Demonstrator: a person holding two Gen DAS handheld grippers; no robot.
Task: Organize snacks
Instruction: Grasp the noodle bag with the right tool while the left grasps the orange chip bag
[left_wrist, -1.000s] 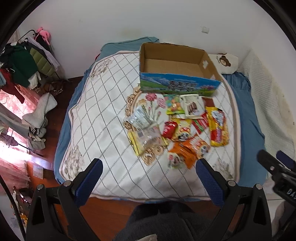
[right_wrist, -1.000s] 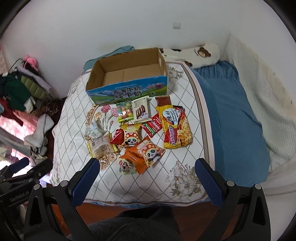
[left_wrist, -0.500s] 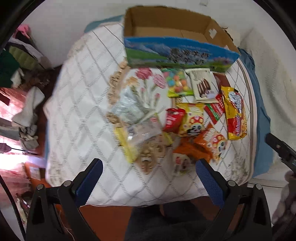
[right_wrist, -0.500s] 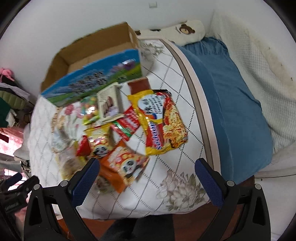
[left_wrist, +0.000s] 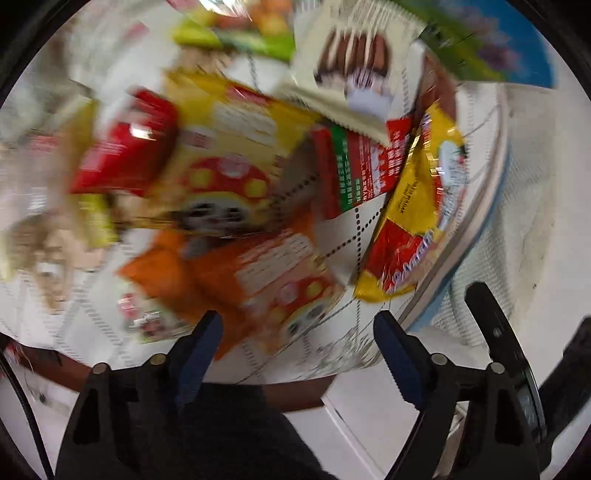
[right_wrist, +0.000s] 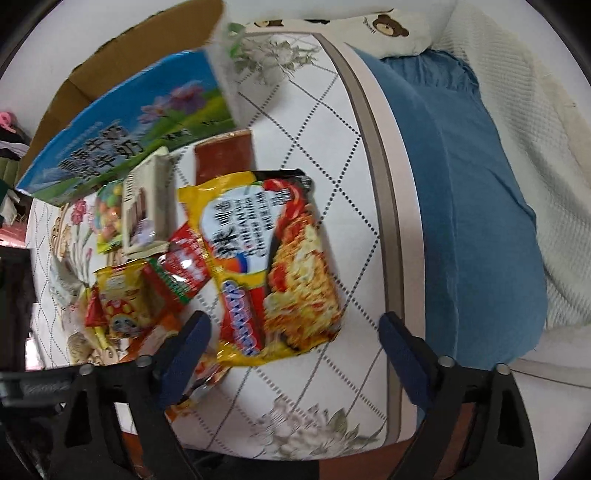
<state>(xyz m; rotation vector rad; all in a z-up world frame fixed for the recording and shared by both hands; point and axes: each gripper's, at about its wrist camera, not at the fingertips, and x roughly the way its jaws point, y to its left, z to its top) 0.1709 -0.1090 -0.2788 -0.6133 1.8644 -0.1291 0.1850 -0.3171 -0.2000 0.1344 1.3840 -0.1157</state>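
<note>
Left claw: I see its blue pads apart with nothing pinched between them; the jaws have just been closing in. It hangs over the near edge of the snack pile, pointing steeply down, and the view is badly smeared.

Right claw: also parted and gripping nothing, the jaws having just narrowed a little. It hovers above the near end of the noodle packet.

Noodle packet: big yellow bag lying flat on the quilt, its lower end between my right claw's two pads in the picture; I cannot tell whether either pad touches it.

Orange panda bag: lies on the quilt just ahead of my left claw, overlapping a yellow panda bag beyond it.

Red pouch: beside the yellow panda bag, on its left in the left view.

Red-and-green sachet: tucked between the yellow panda bag and the noodle packet, partly under a white biscuit pack.

Candy bag: green, with coloured sweets, touching the biscuit pack's left side.

Brown bar: flat, just past the noodle packet's far end, beside the box.

Cardboard box: open-topped, blue printed front, standing on the bed behind all the snacks.

Bed: blue sheet right of the quilt, bear-print pillow at the head.
</note>
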